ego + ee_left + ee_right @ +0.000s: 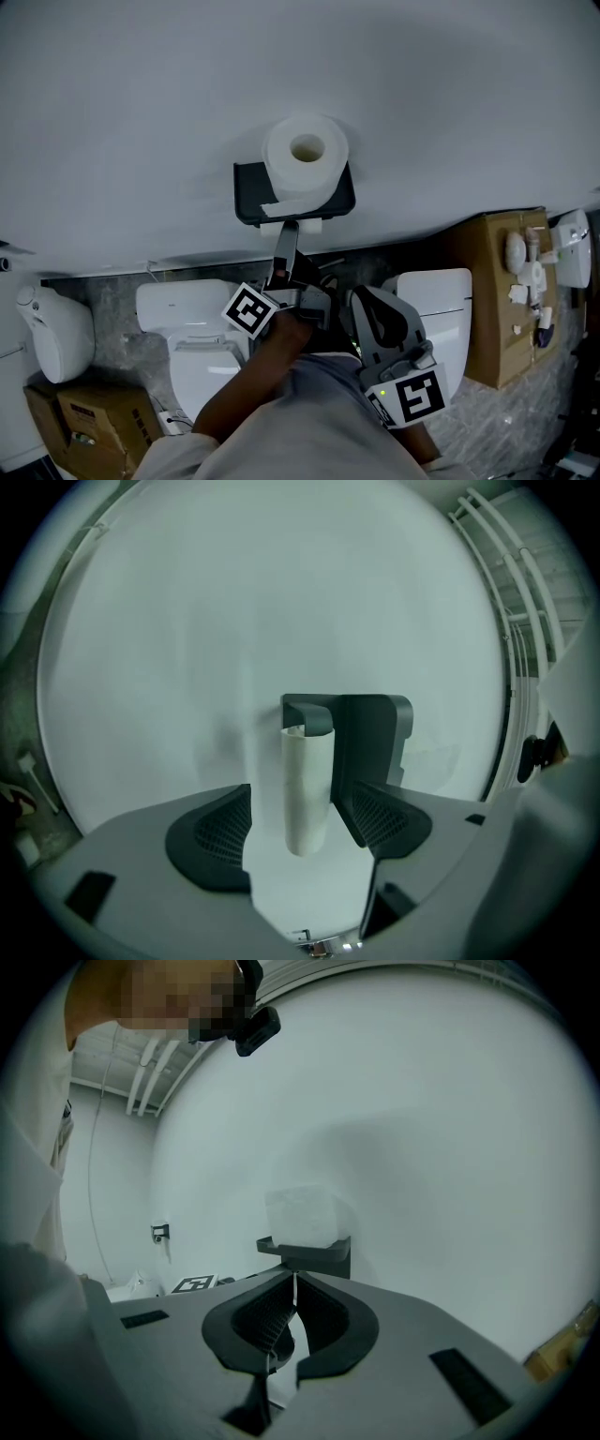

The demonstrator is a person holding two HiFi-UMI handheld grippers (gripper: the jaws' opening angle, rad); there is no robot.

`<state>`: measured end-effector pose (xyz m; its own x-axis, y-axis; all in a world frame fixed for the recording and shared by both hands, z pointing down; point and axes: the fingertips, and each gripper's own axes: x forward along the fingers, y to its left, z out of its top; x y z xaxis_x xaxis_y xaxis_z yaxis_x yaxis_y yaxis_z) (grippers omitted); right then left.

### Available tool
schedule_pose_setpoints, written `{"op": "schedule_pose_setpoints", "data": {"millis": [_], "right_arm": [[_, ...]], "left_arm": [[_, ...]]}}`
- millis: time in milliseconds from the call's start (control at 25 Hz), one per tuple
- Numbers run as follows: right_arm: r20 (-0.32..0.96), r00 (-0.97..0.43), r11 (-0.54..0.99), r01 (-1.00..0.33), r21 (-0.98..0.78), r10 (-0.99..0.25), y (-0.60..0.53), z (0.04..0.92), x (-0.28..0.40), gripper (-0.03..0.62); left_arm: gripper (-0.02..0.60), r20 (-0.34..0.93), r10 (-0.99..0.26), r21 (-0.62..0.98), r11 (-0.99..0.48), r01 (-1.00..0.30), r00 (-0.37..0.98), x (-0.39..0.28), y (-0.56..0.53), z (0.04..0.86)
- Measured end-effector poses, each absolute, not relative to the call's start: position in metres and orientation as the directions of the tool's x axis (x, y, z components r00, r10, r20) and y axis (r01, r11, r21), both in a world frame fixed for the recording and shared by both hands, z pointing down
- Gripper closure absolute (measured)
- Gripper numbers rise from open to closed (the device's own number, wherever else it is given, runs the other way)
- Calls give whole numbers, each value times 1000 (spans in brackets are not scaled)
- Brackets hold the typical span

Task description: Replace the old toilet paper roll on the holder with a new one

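While its jaws stand wide apart, the left hand-held gripper (283,246) reaches up to the underside of the black holder (251,192) on the white wall (141,112). In the left gripper view, the left hand-held gripper (295,803) has the old toilet paper roll (307,789), a thin white tube, between its jaws. The right jaw lies just beside the tube and the left jaw stands clear of it, so the tube is bracketed, not clamped. The tube's far end sits at the holder (361,733).

From the head view, the old toilet paper roll (292,226) shows as a pale strip just under the holder's shelf. The new toilet paper roll (305,155) rests on top of that shelf, with its core facing the camera.

Further right and lower, the right hand-held gripper (367,305) is well apart from the holder. Seen from its own view, the right hand-held gripper (294,1283) has its jaws closed together with nothing between them, and the new toilet paper roll (300,1215) sits beyond on the holder (309,1252).

Two white toilets (192,328) (436,300) stand below, and a cardboard box (502,300) stands at the right.
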<state>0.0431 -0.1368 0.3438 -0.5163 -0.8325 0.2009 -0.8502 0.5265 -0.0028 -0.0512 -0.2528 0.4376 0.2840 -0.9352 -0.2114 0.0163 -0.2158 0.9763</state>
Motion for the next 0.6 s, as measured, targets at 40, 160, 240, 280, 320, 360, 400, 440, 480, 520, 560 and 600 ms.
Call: {"op": "schedule_pose_setpoints", "data": {"millis": [40,160,240,280,320,360,400,440,480,520,560,600], "right_arm": [[201,-517,527,-850,-3,-832,-137,344,43,576],[205,-521,532,-847,-3,-829,-138,345,42,576],[209,-522,534,-846,-2,-827,-139,345,42,576],[211,-522,534,-845,-2,-826,-139,345,42,576],[212,-523,534,-845,-1,-826,-139,345,42,576],[212,-523,535,-845,-1,-826,-139,345,42,576],[211,-524,536,-844,-1,-825,-140,345,42,576],[209,-524,536,-844,-1,-825,-140,345,42,576],[208,-524,536,-844,-1,-826,-140,344,43,576],[208,-525,536,-844,-1,-826,-141,344,43,576],[209,-525,536,-844,-2,-825,-141,345,43,576],[211,-525,537,-844,-3,-824,-141,345,43,576]], "left_arm": [[255,-206,-939,978,-209,19,276,-52,-256,439],[255,-202,-945,979,-200,34,258,-55,-263,441],[255,-205,-944,979,-204,31,257,-55,-265,439],[255,-202,-945,979,-200,33,258,-54,-266,440],[256,-198,-946,980,-194,39,258,-54,-266,442],[256,-197,-946,980,-192,44,259,-53,-267,442],[274,-200,-945,980,-195,45,260,-53,-266,442],[309,-208,-943,978,-203,45,262,-53,-266,440],[337,-218,-940,976,-214,44,263,-52,-266,438],[369,-228,-938,974,-225,40,262,-53,-266,435],[394,-233,-937,972,-232,36,261,-53,-266,433],[396,-236,-936,971,-235,34,260,-53,-266,432]]}}
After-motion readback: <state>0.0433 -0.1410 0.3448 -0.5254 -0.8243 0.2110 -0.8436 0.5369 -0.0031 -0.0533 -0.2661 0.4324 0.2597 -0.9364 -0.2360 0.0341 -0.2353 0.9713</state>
